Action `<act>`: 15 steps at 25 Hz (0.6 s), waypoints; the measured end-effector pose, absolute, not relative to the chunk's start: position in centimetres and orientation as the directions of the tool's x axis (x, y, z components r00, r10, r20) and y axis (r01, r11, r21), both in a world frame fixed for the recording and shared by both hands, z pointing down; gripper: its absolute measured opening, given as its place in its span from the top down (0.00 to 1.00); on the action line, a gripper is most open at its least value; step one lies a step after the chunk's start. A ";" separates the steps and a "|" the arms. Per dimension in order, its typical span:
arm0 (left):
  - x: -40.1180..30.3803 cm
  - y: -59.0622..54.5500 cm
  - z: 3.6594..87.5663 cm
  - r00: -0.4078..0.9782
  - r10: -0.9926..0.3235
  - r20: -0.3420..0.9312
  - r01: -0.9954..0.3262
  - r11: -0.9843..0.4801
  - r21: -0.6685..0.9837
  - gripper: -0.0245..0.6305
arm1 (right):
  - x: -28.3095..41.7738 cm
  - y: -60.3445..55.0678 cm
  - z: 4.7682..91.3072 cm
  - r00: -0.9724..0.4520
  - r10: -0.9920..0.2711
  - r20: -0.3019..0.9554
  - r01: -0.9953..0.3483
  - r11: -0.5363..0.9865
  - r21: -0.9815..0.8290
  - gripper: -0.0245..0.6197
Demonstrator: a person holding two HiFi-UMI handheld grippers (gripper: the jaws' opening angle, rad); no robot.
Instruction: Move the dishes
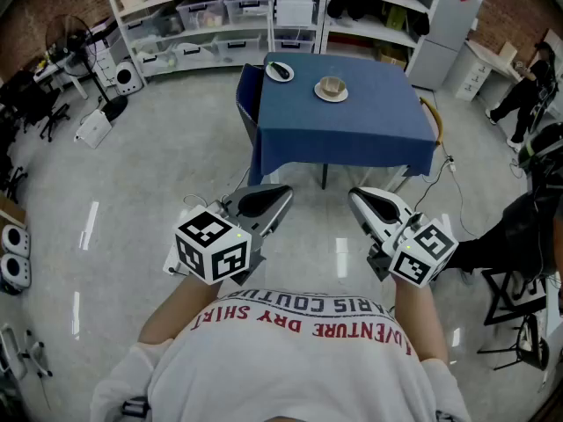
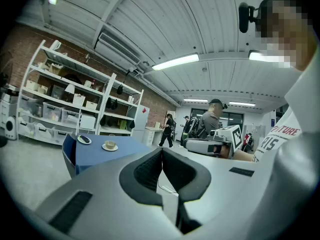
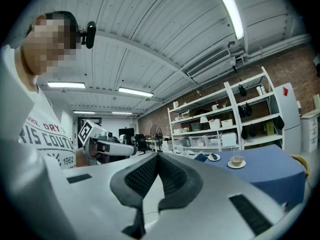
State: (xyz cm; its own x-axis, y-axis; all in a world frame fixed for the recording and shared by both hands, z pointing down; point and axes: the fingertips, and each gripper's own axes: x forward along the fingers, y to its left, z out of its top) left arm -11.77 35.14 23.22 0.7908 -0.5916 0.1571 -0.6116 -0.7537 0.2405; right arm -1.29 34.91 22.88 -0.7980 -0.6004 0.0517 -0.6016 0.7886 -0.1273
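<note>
A table with a blue cloth [image 1: 343,112] stands ahead of me. On it sit a cup on a saucer [image 1: 332,88] and a small plate with a dark thing on it [image 1: 279,71]. Both dishes show small in the left gripper view, the cup [image 2: 110,145] and the plate [image 2: 84,139], and in the right gripper view, the cup [image 3: 236,161] and the plate [image 3: 213,157]. My left gripper [image 1: 283,193] and right gripper [image 1: 355,197] hang close to my body, well short of the table. Both are shut with nothing in them.
White shelving [image 1: 220,16] with bins lines the far wall. A white fridge [image 1: 449,25] stands at the back right. A fan [image 1: 70,38] and gear sit at the left, a person [image 1: 523,86] and stands at the right. Grey floor lies between me and the table.
</note>
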 end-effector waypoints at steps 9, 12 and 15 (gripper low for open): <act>-14.4 37.2 23.4 0.796 -0.590 0.136 -0.604 -0.757 0.248 0.92 | -3.6 36.5 23.3 -0.767 -0.638 0.064 -0.641 0.764 -0.073 0.92; -16.2 37.7 23.6 0.798 -0.589 0.126 -0.600 -0.758 0.257 0.92 | -4.7 36.8 23.7 -0.744 -0.664 0.073 -0.668 0.741 -0.075 0.92; -17.5 38.2 24.1 0.799 -0.588 0.127 -0.599 -0.757 0.263 0.92 | -4.9 37.1 24.1 -0.723 -0.688 0.063 -0.690 0.715 -0.110 0.79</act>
State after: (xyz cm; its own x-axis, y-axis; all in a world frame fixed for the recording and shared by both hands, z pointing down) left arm -17.49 38.17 24.15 0.7990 -0.5878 0.1272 -0.5985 -0.7566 0.2632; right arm -4.93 37.09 24.15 -0.7231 -0.6878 0.0631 -0.6900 0.7154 -0.1100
